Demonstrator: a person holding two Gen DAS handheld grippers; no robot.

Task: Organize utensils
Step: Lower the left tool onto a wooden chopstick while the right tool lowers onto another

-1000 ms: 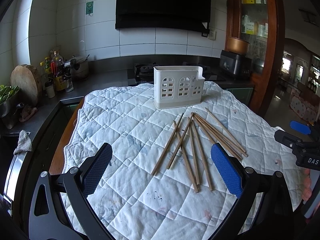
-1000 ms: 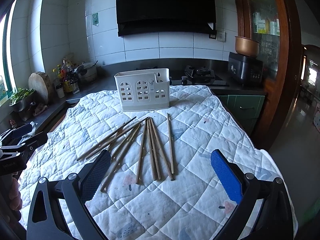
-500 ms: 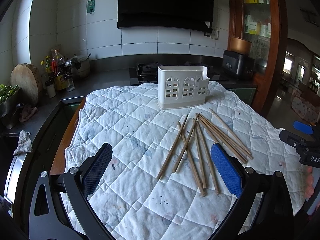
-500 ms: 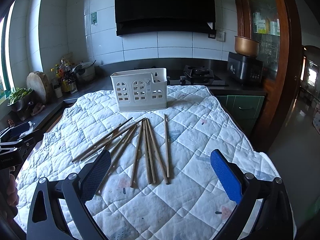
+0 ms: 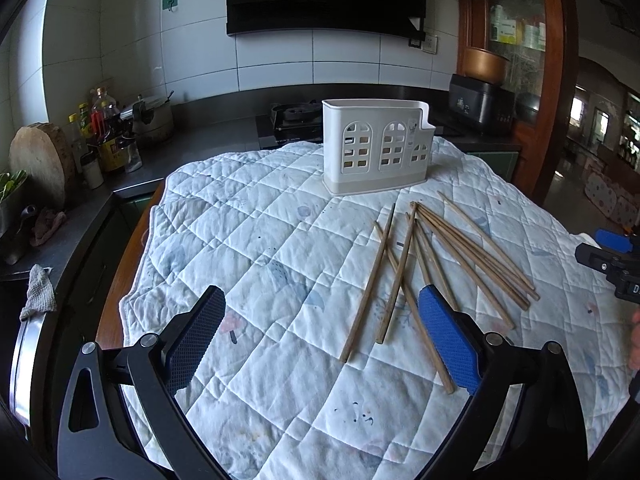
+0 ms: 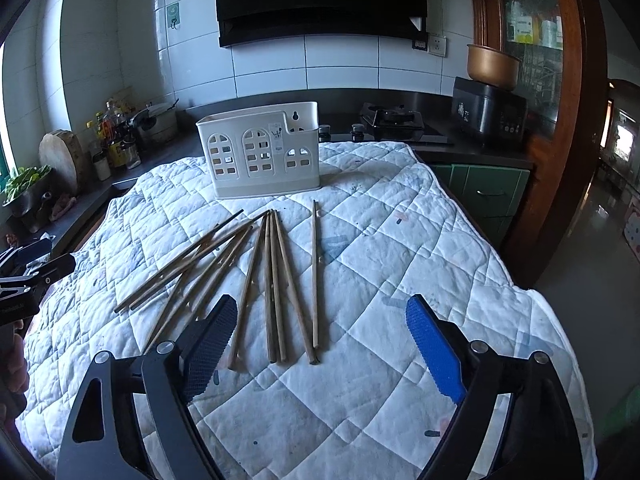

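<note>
loose scatter of thin brown wooden chopsticks (image 6: 256,276) lying flat on the white quilted cloth (image 6: 400,264) over the table, fanned out and partly crossing, tips pointing roughly toward the cream plastic utensil caddy with arched cut-out windows (image 6: 262,152). caddy upright at the far edge of the cloth, apparently empty, well apart from the near ends of the sticks.

right gripper with blue textured pads (image 6: 320,344) poised low over the near ends of the middle sticks, jaws wide but closing, several stick ends between the pads, none pressed yet. left gripper with blue textured pads (image 5: 320,344) spread wide above bare cloth, right pad overlapping the near end of one stick, nothing held.

judged as the reach-in before a first pick; nothing sorted so far.

risks from here:
- closing over a bundle rather than one or a pair, since the middle sticks lie touching side by side; uneven grip, some slipping out on the lift.
- thin flat sticks on soft quilting: pads likely to pinch fabric too, dragging the cloth and shifting the caddy.
- crossed sticks on the left of the fan levering neighbours and rolling them toward the table edge.
- long sticks held near one end drooping, missing the caddy's opening or tipping it over.
</note>
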